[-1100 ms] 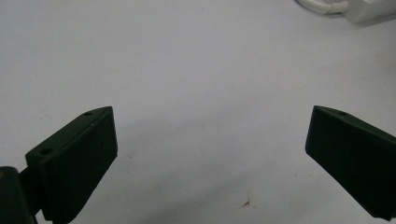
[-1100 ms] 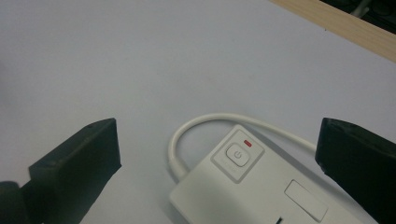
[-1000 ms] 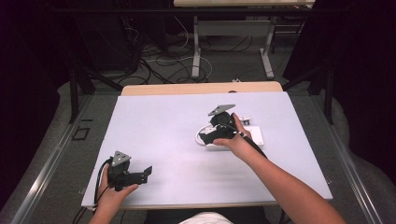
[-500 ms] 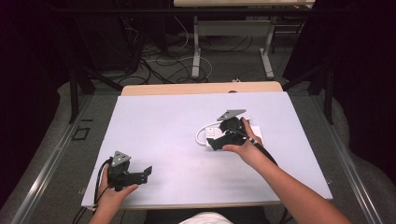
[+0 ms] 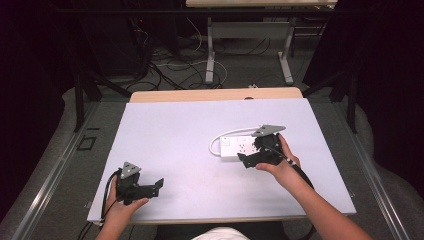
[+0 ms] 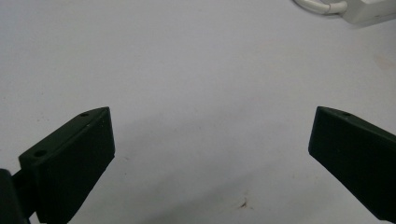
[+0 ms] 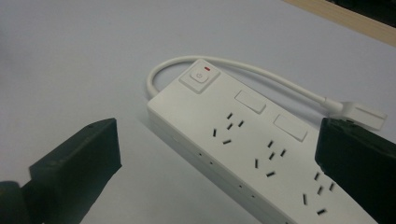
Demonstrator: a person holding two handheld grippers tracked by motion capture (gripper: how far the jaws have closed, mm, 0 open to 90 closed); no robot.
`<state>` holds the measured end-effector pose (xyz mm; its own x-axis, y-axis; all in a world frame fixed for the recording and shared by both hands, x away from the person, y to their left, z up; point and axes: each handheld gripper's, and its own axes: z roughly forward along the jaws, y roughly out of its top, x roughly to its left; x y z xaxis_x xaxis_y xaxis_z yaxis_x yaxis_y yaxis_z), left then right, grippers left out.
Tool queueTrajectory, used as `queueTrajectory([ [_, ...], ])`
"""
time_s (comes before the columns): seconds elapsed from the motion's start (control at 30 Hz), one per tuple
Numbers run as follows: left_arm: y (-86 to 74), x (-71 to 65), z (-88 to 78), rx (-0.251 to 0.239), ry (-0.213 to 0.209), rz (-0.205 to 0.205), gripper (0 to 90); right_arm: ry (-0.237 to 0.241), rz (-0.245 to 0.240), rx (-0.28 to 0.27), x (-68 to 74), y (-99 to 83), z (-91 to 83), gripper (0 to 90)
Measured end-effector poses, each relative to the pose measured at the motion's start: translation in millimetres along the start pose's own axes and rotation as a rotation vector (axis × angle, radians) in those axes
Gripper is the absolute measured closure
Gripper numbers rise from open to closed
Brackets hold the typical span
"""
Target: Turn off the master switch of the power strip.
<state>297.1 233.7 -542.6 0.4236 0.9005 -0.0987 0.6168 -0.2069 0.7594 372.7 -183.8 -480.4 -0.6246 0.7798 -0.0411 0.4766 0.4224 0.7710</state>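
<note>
While the left tongs (image 5: 159,184) rest spread and empty near the front left edge of the bench (image 5: 175,130), the right tongs (image 5: 243,159) hang spread just over the strip (image 7: 261,154). The strip lies flat right of the bench's middle, its cord (image 7: 261,77) looped behind it.

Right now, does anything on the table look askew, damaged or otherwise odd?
Nothing stands out. The white power strip lies flat on the table, its cord looping back beside it, undamaged; both grippers are open.
</note>
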Motion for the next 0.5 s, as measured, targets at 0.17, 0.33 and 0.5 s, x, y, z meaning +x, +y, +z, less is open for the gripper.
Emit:
queueTrajectory([
  [0.17,-0.1,-0.7,0.3,-0.002,0.007,0.001,0.5,-0.018,0.025,-0.018,-5.9,-10.5,-12.5,0.0],
  [0.33,0.3,-0.5,-0.9,0.005,0.003,0.001,0.5,-0.062,0.030,-0.045,-13.0,-23.8,-23.7,0.4],
  [0.5,0.0,-0.4,-0.4,0.000,0.007,-0.003,0.5,-0.095,0.048,-0.056,-18.8,-38.6,-34.0,0.7],
])
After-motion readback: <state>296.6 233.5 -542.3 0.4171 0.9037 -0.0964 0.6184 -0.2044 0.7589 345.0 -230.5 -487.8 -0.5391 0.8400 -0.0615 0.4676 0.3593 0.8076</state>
